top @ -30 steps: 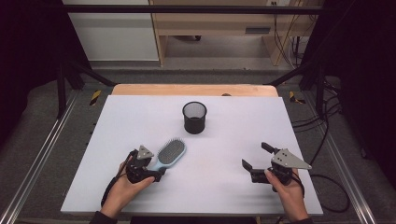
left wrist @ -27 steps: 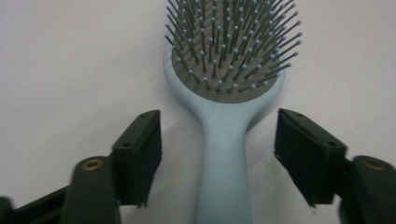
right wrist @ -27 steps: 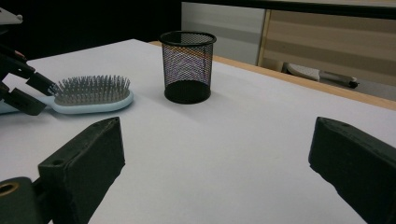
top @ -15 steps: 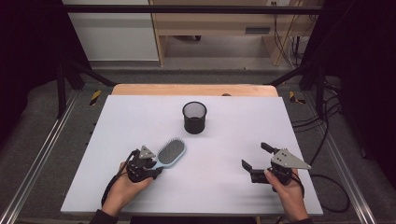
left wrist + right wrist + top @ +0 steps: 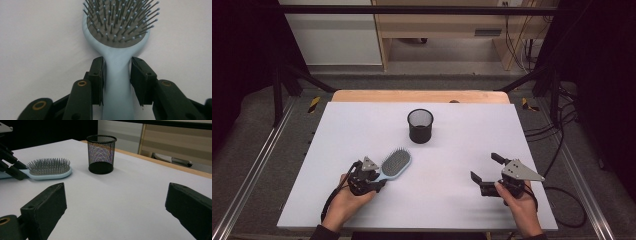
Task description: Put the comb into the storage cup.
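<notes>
White and matte, the table [image 5: 362, 125] spreads out in front of me, with a strip of bare wood along its far edge. Near the middle, toward the far side, stands the black mesh cup [image 5: 420, 125], upright and empty as far as I can see. Nearer to me and to the left lies the pale blue hairbrush [image 5: 395, 163], bristles up, flat on the table, its head angled toward the cup and its handle pointing back at my left hand. My left gripper [image 5: 117, 75] has just been closing on that handle — in the left gripper view both pads sit against the sides of the handle just below the head, so I read it as gripped, though the brush has not left the surface. My right gripper [image 5: 486, 169] hovers over the near right of the table, well apart from everything, jaws wide with nothing between them. From here I would judge the trouble lies in the grip itself: the handle is smooth, rounded and tapers, and I hold it near the head rather than at the balance point, so on lifting it could swivel between the pads or slide out. If the brush is meant for the cup, a tilted or swinging handle could catch the rim — the cup looks light and might tip over.
</notes>
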Tool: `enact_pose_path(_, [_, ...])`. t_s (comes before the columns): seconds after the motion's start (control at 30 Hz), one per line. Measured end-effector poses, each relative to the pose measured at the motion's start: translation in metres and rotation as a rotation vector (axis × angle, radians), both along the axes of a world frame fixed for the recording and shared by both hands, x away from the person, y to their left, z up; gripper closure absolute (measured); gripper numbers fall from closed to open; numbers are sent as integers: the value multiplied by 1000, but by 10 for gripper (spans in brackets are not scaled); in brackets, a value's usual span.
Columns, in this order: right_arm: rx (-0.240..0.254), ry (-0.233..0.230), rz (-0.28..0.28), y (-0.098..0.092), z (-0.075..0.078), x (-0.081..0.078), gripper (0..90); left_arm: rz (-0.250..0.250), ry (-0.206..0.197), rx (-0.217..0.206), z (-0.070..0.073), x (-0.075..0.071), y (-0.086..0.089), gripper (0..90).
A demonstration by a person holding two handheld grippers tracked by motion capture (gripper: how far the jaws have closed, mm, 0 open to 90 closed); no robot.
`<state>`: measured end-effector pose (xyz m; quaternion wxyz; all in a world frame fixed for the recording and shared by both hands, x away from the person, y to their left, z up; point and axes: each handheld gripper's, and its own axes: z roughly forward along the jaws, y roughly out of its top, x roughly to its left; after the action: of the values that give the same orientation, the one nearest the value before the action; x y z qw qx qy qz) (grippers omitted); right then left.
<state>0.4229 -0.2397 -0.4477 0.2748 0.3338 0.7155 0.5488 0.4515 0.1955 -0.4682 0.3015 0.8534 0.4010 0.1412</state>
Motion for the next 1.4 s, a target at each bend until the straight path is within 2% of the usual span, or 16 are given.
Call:
enact_pose_path(0.23, [-6, 1, 5, 1, 0, 0, 36, -4, -22, -3, -2, -2, 1, 688])
enact_pose_path(0.43, [-6, 3, 7, 1, 0, 0, 36, -4, -26, -36, -3, -2, 5, 689])
enact_pose_path(0.57, [-7, 5, 5, 2, -1, 1, 37, -11, -26, -43, -3, -2, 6, 690])
enact_pose_path(0.67, [-10, 7, 5, 2, -1, 1, 38, -21, -34, -65, -2, -3, 7, 690])
enact_pose_path(0.77, [-9, 9, 6, 2, -1, 1, 37, -26, -49, -69, -1, -4, 8, 691])
enact_pose_path(0.83, [-10, 13, 4, 2, -2, 1, 37, -35, -67, -96, 2, -5, 9, 691])
enact_pose_path(0.87, [-11, 15, 4, 2, -2, 1, 37, -35, -67, -96, 2, -5, 9, 691])
enact_pose_path(1.07, [-7, 36, 3, 3, -3, 2, 37, -35, -127, -158, 11, -8, 11, 692])
enact_pose_path(1.1, [-3, 44, 4, 3, -3, 2, 36, -35, -127, -158, 11, -8, 11, 691])
enact_pose_path(1.2, [10, 57, 12, 6, -3, 2, 36, -7, -173, -173, 15, -10, 13, 692])
enact_pose_path(1.23, [10, 57, 12, 6, -3, 2, 36, -7, -173, -173, 15, -10, 13, 692])
enact_pose_path(1.3, [28, 84, -3, 15, -3, 12, 44, 23, -209, -191, 20, -10, 16, 692])
enact_pose_path(1.4, [30, 74, 10, 37, 0, 24, 52, 34, -239, -213, 26, -10, 18, 692])
